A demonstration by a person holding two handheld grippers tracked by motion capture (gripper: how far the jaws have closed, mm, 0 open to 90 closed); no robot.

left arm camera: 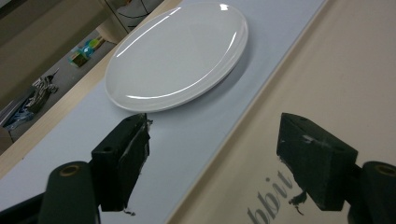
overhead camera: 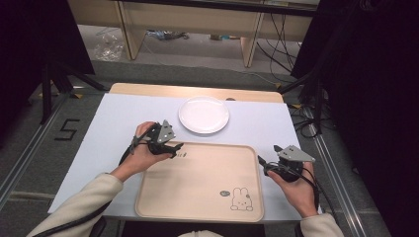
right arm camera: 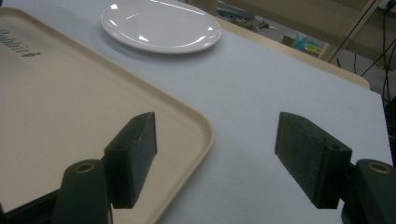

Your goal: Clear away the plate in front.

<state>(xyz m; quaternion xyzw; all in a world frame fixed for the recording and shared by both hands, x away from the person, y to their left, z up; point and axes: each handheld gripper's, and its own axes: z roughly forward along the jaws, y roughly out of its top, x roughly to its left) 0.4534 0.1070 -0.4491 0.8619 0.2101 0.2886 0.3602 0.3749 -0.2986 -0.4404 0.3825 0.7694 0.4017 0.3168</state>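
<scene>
A beige tray (overhead camera: 197, 182) with a rabbit drawing lies at the table's near edge. A white plate (overhead camera: 203, 114) sits just beyond it on the pale sheet. My left gripper (overhead camera: 177, 147) hovers open over the tray's far left corner; in the left gripper view its jaws straddle the tray rim (left arm camera: 261, 116), with the plate (left arm camera: 180, 53) ahead. My right gripper (overhead camera: 264, 160) stands open at the tray's right edge. In the right gripper view its jaws straddle the tray's rounded corner (right arm camera: 201, 123), and the plate (right arm camera: 161, 25) lies farther off. Both hold nothing.
The pale sheet (overhead camera: 123, 123) covers a wooden table (overhead camera: 148, 89). Black stands and cables crowd the floor at both sides (overhead camera: 306, 108). A wooden desk frame (overhead camera: 197, 24) stands beyond the table.
</scene>
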